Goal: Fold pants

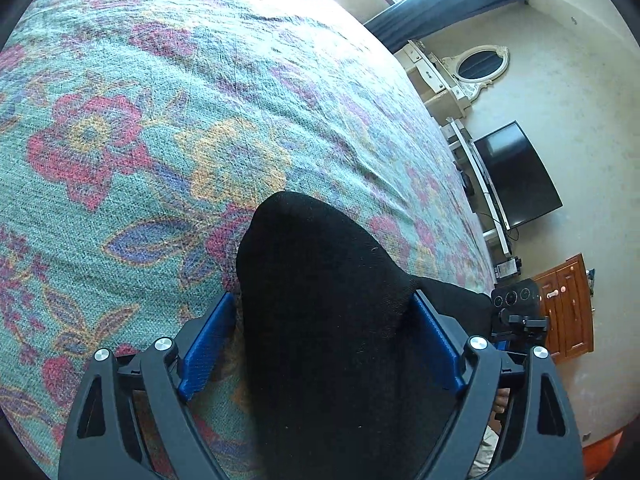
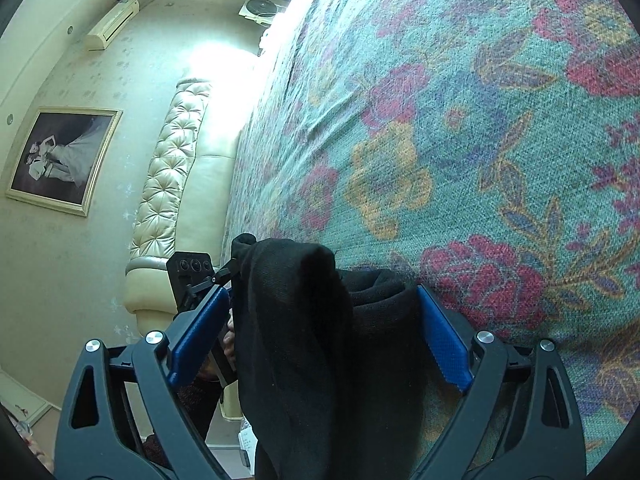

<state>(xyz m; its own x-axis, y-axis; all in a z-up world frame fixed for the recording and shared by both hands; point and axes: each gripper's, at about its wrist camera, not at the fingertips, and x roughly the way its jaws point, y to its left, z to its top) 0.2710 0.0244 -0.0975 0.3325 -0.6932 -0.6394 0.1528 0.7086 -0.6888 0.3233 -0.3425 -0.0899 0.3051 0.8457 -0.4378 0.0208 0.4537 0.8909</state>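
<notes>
The black pants [image 1: 320,300] hang bunched between the blue pads of my left gripper [image 1: 324,320], above the floral bedspread [image 1: 160,120]. The jaws stand wide apart, with a gap at the left pad, so the grip is unclear. In the right wrist view the black pants [image 2: 304,340] drape in folds between the pads of my right gripper [image 2: 324,320], also wide apart. The other gripper [image 2: 192,276] shows at the left of that view, and likewise at the right of the left wrist view [image 1: 516,308].
The bed edge runs near a cream wall with a dresser and oval mirror [image 1: 480,66], a dark TV [image 1: 516,176] and a wooden cabinet [image 1: 568,312]. A tufted cream headboard [image 2: 172,168] and a framed picture [image 2: 60,160] are to the left.
</notes>
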